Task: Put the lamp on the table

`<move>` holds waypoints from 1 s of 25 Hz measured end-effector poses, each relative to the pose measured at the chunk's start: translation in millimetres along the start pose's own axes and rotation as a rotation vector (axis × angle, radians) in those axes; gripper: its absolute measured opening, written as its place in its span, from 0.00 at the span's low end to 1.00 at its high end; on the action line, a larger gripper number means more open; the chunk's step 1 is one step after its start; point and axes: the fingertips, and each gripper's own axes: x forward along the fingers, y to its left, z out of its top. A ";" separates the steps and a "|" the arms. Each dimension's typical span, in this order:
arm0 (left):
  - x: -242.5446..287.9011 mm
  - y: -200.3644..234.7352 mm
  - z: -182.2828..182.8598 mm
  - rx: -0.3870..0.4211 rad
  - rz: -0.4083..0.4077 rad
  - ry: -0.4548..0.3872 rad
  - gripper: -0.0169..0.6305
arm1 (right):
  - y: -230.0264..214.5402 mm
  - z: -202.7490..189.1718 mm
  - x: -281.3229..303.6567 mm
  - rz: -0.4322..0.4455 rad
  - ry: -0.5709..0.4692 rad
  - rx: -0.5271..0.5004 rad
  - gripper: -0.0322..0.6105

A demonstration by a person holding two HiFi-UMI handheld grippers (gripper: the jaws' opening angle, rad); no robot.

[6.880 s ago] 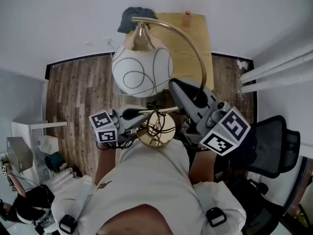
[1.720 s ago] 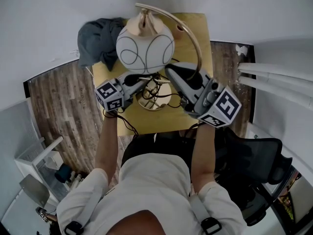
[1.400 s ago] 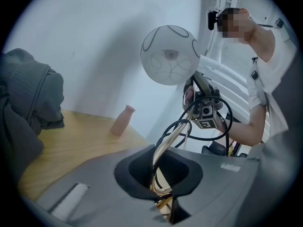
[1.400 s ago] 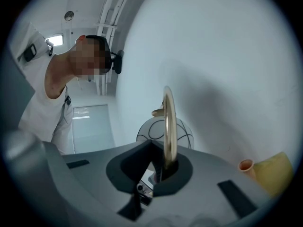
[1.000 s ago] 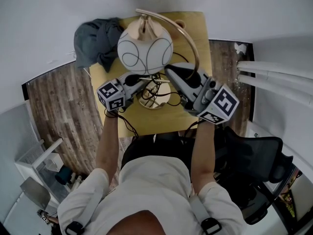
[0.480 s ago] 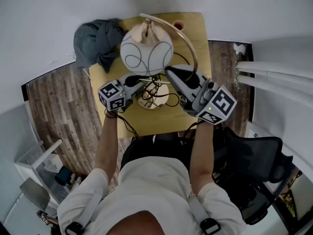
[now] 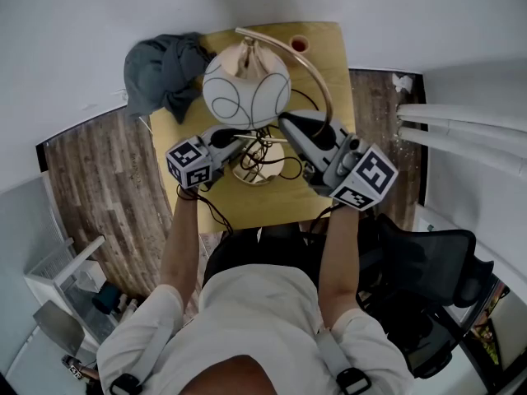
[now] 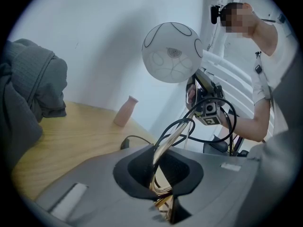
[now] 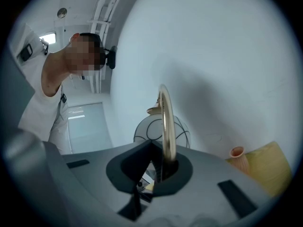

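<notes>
The lamp has a white globe shade (image 7: 247, 89) with thin dark lines, a curved brass stem (image 7: 323, 81) and a round brass base (image 7: 262, 168). The base is low over the wooden table (image 7: 247, 208); whether it touches I cannot tell. My left gripper (image 7: 247, 142) is shut on a thin brass rod (image 8: 164, 144) just above the base. My right gripper (image 7: 290, 123) is shut on the curved stem (image 9: 166, 122). A black cord (image 7: 257, 151) loops around the base. In the left gripper view the globe (image 8: 173, 53) hangs above the jaws.
A grey cloth (image 7: 163, 66) lies bunched on the table's far left corner. A small pink vase (image 7: 299, 44) stands near the far edge, by the wall. Dark wood floor (image 7: 99, 179) lies to the left, and a black office chair (image 7: 436, 262) stands at the right.
The lamp was carried from over the floor to over the table. In the last second the shade and both grippers shifted only slightly.
</notes>
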 end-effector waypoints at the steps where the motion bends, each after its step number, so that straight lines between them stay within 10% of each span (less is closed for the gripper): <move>1: 0.3 -0.2 -0.1 0.002 0.001 0.002 0.07 | -1.1 0.0 -0.5 -0.009 0.001 0.004 0.05; 25: -5.6 -1.4 -12.8 0.023 0.010 0.066 0.10 | -14.2 10.3 0.7 -0.002 -0.085 0.195 0.05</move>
